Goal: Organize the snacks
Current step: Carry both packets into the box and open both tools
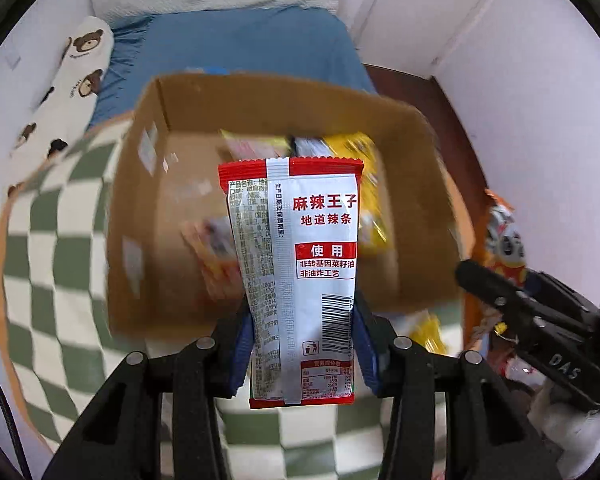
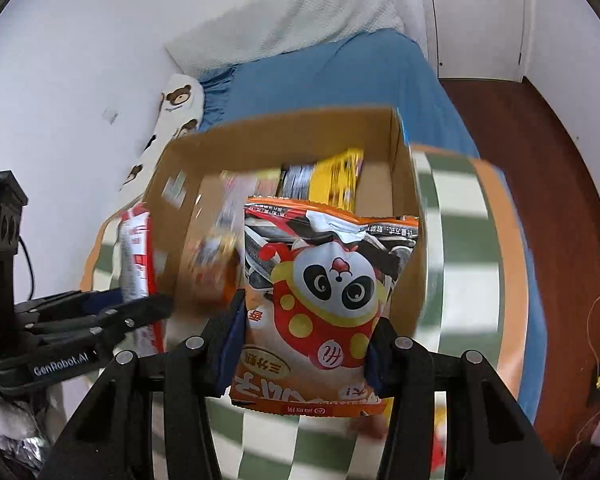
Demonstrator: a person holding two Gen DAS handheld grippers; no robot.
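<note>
The red-and-white spicy-strip packet stood upright, clamped between the blue pads of the left gripper, its printed back facing the camera. The orange panda snack bag was clamped upside down in the right gripper. Directly ahead of both grippers sat the open cardboard box, already holding a yellow packet and other blurred packets. The box rested on a green-and-white checkered blanket. Beyond it lay a blue bedsheet and a bear-print pillow.
</note>
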